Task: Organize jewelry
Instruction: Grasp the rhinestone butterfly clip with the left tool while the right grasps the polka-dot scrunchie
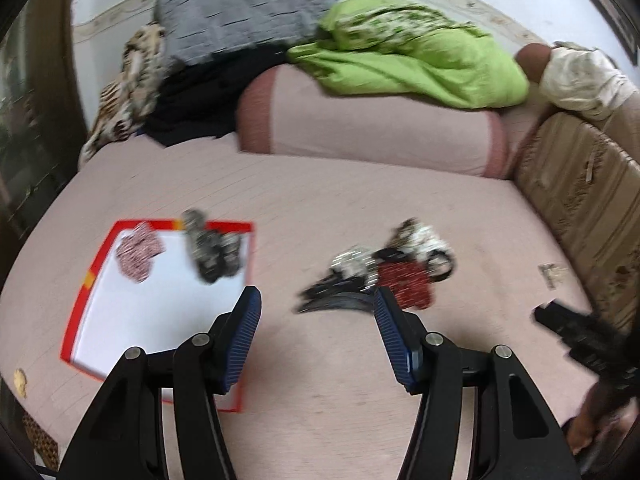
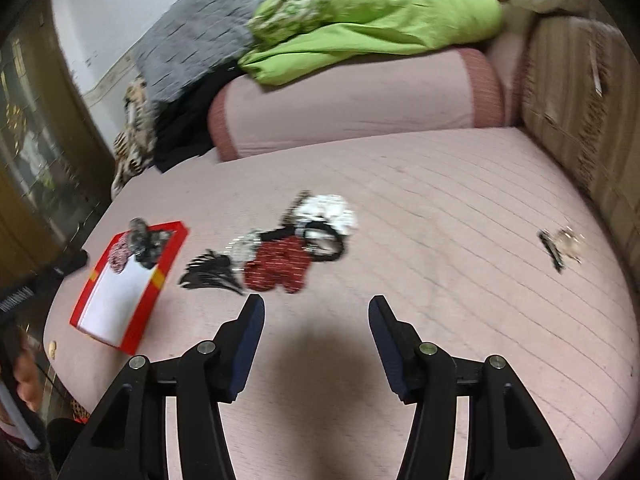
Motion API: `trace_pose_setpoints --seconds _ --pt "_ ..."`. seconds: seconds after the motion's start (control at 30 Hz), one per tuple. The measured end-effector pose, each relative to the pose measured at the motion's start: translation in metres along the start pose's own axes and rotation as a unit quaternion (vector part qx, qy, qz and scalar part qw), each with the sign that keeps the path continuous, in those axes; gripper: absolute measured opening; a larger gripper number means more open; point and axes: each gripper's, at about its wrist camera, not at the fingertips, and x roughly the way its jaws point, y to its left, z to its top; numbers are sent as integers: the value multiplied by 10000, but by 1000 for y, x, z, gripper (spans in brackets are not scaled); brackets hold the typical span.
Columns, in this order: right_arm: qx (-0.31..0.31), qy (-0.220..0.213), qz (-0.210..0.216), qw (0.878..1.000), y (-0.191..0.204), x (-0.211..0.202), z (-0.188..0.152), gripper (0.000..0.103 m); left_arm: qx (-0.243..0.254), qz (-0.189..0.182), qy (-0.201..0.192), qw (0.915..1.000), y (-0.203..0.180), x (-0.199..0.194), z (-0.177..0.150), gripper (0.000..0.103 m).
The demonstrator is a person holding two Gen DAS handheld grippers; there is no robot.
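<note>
A red-rimmed white tray [image 1: 160, 312] lies on the pink bed and holds a pink patterned piece [image 1: 138, 250] and a grey-black scrunchie [image 1: 212, 250]. It also shows in the right wrist view [image 2: 116, 304]. A loose pile lies right of it: a black claw clip [image 1: 336, 298], a silver piece [image 1: 354, 266], a red spotted piece [image 1: 406, 282] and a white-black scrunchie [image 1: 420, 240]. The pile shows in the right wrist view [image 2: 280, 264]. My left gripper [image 1: 316, 300] is open and empty, just before the claw clip. My right gripper [image 2: 316, 306] is open and empty, near the pile.
A small clip [image 2: 560, 248] lies alone on the bed's right. A pink bolster [image 1: 372, 128], green bedding [image 1: 420, 56] and a grey pillow [image 1: 248, 12] sit at the back. A worn headboard [image 1: 580, 200] runs along the right. The other gripper [image 1: 584, 340] shows at the right edge.
</note>
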Motion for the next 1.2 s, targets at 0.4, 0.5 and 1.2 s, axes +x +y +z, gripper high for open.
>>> trace_pose_setpoints --seconds 0.4,0.5,1.2 --pt "480 217 198 9984 -52 38 -4 60 -36 43 864 9962 -12 122 21 73" --pt "533 340 293 9976 -51 62 1 60 218 298 1082 9934 -12 155 11 73" --pt "553 708 644 9939 -23 119 3 60 631 -558 1481 9854 -16 135 -69 20"
